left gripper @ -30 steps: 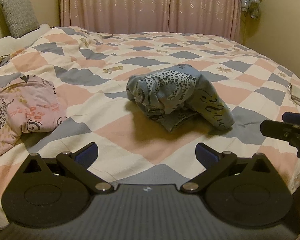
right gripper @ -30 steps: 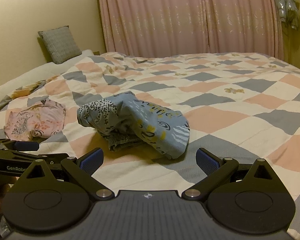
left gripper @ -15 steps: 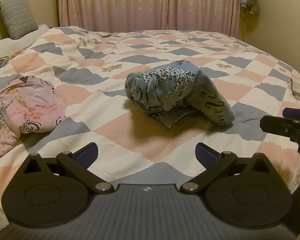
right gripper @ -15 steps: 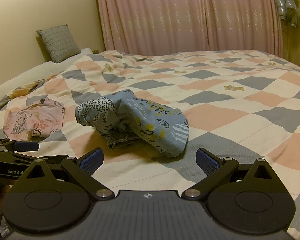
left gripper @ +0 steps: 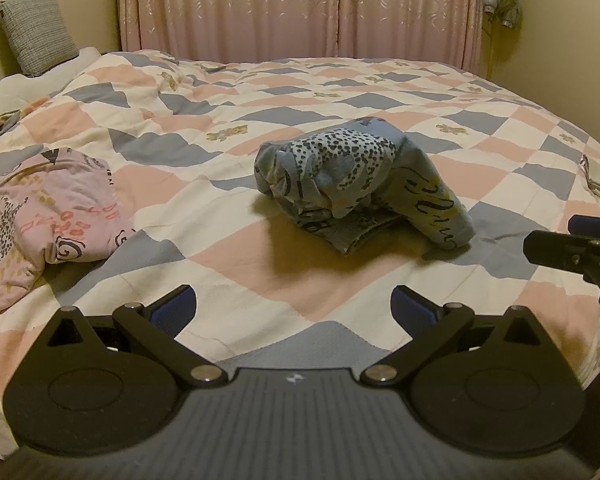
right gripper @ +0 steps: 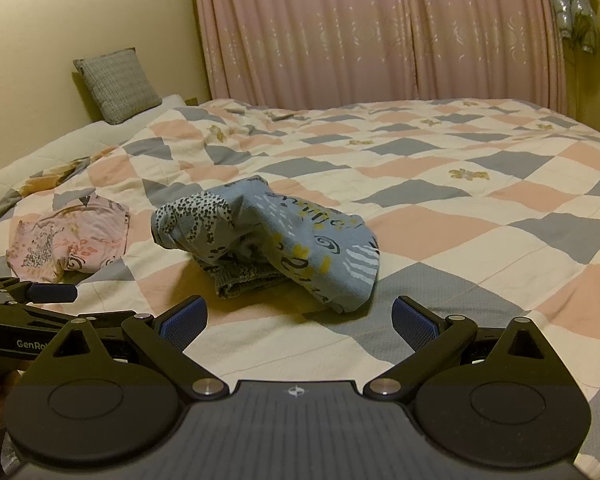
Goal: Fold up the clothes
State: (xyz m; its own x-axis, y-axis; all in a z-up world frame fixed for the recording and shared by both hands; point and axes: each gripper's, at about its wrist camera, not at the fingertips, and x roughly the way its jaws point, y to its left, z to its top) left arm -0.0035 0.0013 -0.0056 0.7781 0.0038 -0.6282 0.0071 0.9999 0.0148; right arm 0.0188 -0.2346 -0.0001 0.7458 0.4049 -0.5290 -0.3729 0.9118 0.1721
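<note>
Blue patterned garment (left gripper: pixel 360 184) crumpled in a loose heap, spotted print on its left part, swirls and yellow marks on its right, ribbed hem poking out underneath, pink patterned garment (left gripper: pixel 40 216) rumpled flat, well apart to its left

pink garment (left gripper: pixel 40 216) cut off left; right claw (left gripper: pixel 580 248) cropped

Both views slightly nearer the blue garment (left gripper: pixel 360 184).
</note>
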